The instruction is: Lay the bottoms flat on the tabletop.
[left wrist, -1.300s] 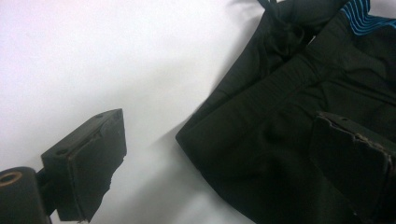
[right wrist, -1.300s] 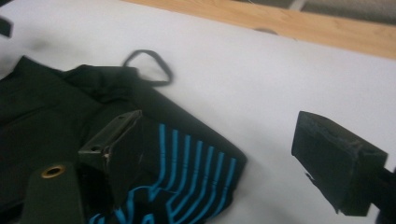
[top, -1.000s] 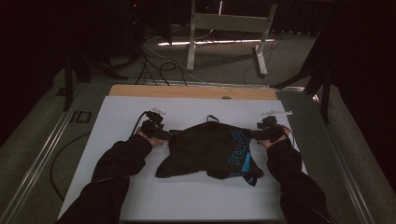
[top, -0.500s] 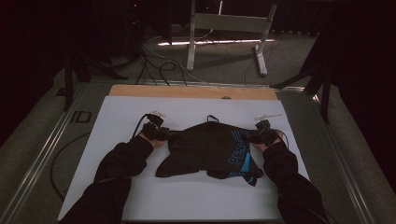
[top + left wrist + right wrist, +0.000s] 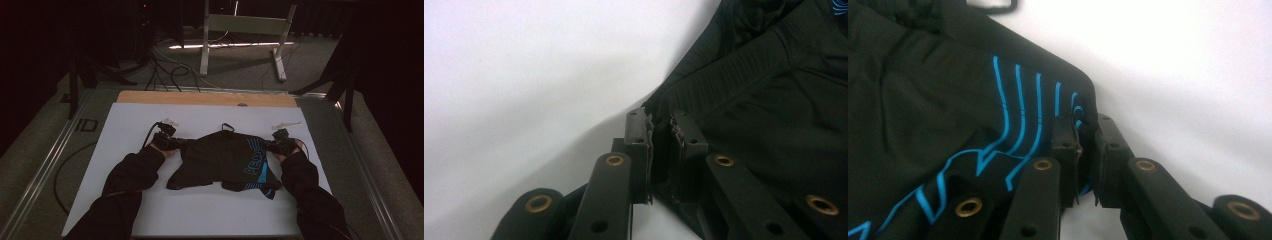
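The left gripper [image 5: 663, 150] has just been closing, and its jaws are now clamped on the waistband corner of the black shorts [image 5: 774, 100], cloth pinched between the pads; the rest of the garment spreads away beyond and to one side of the jaws; the right gripper [image 5: 1087, 160] has likewise just been closing and is clamped on the opposite corner, where blue stripes [image 5: 1018, 100] run up to its pads; beyond both, the shorts lie flat between them on the white table [image 5: 150, 210].
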Demonstrator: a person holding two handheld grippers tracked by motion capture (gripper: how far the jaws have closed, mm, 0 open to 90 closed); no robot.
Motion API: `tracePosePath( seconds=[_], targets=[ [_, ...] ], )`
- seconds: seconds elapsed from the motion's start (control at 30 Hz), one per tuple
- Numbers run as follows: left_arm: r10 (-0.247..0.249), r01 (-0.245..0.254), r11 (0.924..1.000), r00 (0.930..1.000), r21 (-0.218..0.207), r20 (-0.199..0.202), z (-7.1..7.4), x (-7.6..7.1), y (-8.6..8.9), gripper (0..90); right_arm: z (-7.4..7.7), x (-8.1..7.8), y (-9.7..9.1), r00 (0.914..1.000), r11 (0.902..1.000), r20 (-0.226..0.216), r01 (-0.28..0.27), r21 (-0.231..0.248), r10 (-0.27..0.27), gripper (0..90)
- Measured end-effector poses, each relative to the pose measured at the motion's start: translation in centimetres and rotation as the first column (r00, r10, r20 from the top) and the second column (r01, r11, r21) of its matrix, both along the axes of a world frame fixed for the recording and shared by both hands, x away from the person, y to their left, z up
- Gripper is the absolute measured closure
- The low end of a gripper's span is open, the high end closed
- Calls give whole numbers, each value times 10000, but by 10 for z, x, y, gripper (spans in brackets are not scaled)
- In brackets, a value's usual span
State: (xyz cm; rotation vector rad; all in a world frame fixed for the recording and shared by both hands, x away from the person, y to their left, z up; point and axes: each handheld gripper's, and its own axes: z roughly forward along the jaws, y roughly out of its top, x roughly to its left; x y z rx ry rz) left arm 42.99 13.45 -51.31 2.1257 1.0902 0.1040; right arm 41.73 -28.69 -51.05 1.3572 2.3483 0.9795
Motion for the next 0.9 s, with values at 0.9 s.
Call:
tracePosePath(
  seconds=[0.9],
  targets=[
    [864, -765, 9955, 9754, -563, 2029, 67, 24, 2, 817, 62, 33, 3, 9841, 9915, 1480, 836, 995, -979, 826]
  ],
)
